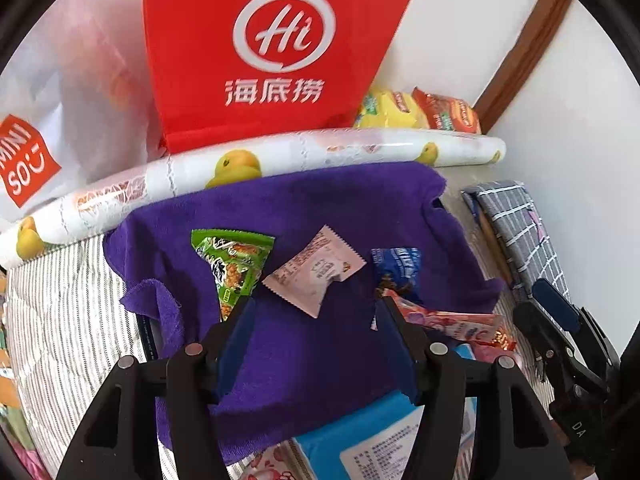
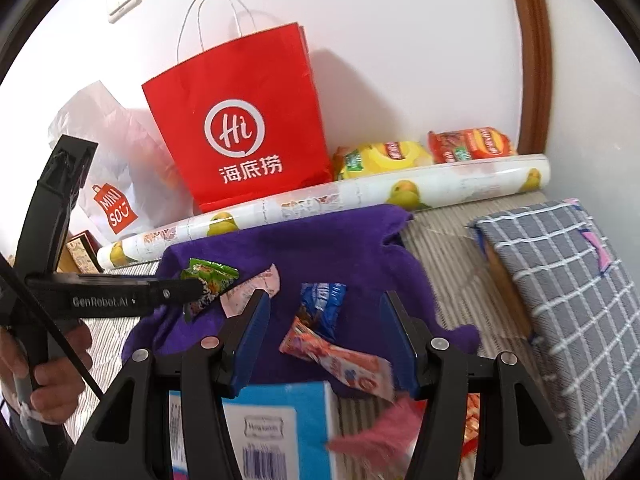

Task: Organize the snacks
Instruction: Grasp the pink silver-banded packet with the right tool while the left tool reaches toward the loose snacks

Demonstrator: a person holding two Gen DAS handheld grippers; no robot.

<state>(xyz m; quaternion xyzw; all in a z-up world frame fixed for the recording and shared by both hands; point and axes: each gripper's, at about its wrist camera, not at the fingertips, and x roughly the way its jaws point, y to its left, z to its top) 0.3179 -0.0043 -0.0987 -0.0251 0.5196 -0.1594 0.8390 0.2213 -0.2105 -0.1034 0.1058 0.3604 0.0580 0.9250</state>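
White wall behind, with a red bag [image 2: 240,128] and a printed roll [image 2: 320,200] along the back of a striped mat [image 1: 64,280]; in front of them a purple cloth [image 1: 304,344] carries the snacks I have to sort.

On the cloth I count a green packet [image 1: 234,268], a pink sachet [image 1: 316,270], a blue packet [image 2: 322,310] and a red wrapper [image 2: 340,362], all loose. The blue and red ones touch or overlap; I cannot tell which. A blue box [image 2: 276,432] sits at the near edge.

My left gripper [image 1: 314,320] hangs just above the cloth with its jaws spread, nothing between them, the pink sachet just ahead. My right gripper [image 2: 322,320] is likewise spread wide and empty, with the blue packet and red wrapper lying between its fingers in view.

I judge these wrappers to be light, thin and crinkly, probably slick, and they may slide on the soft cloth under a push. I would pinch each across its padded middle or a crimped end, gently, since the contents may crumble. The box looks stiff; a grip across its narrow edge should hold.
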